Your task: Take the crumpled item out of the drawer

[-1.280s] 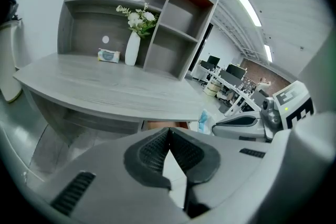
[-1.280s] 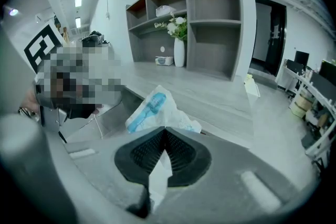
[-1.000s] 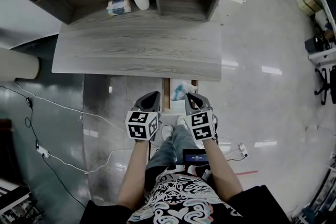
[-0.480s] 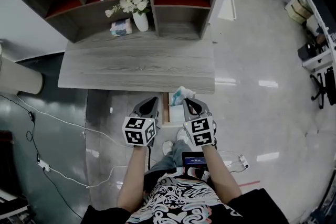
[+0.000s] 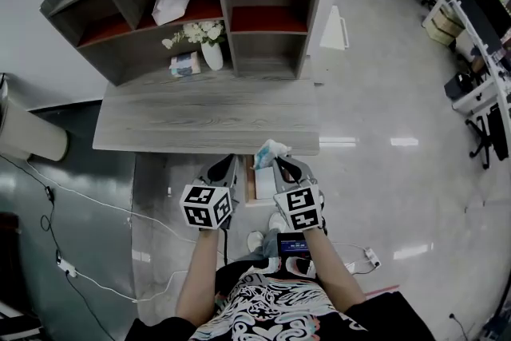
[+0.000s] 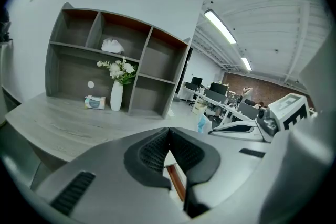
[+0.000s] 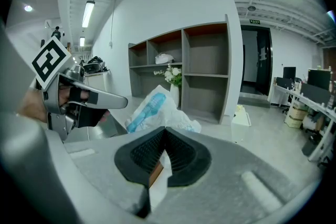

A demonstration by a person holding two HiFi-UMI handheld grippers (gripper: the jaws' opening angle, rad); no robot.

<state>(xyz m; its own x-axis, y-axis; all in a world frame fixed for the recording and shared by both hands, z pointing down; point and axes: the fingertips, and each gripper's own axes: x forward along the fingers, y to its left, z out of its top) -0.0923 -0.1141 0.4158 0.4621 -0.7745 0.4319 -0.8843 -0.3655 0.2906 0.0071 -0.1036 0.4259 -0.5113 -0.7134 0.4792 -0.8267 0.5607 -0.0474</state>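
One crumpled bag (image 5: pixel 270 149), now higher

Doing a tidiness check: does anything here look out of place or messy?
The drawer under the desk stands open, and the right gripper pinches a crumpled white-and-blue bag clear of it. Another crumpled white item lies on an upper shelf. Nothing looks spilled or broken.

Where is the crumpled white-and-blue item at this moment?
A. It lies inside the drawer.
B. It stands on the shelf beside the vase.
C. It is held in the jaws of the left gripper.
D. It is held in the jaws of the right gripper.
D: in the right gripper view, the right gripper has its jaws closed on the crumpled white-and-blue item, while the left gripper has its jaws together with nothing between them.
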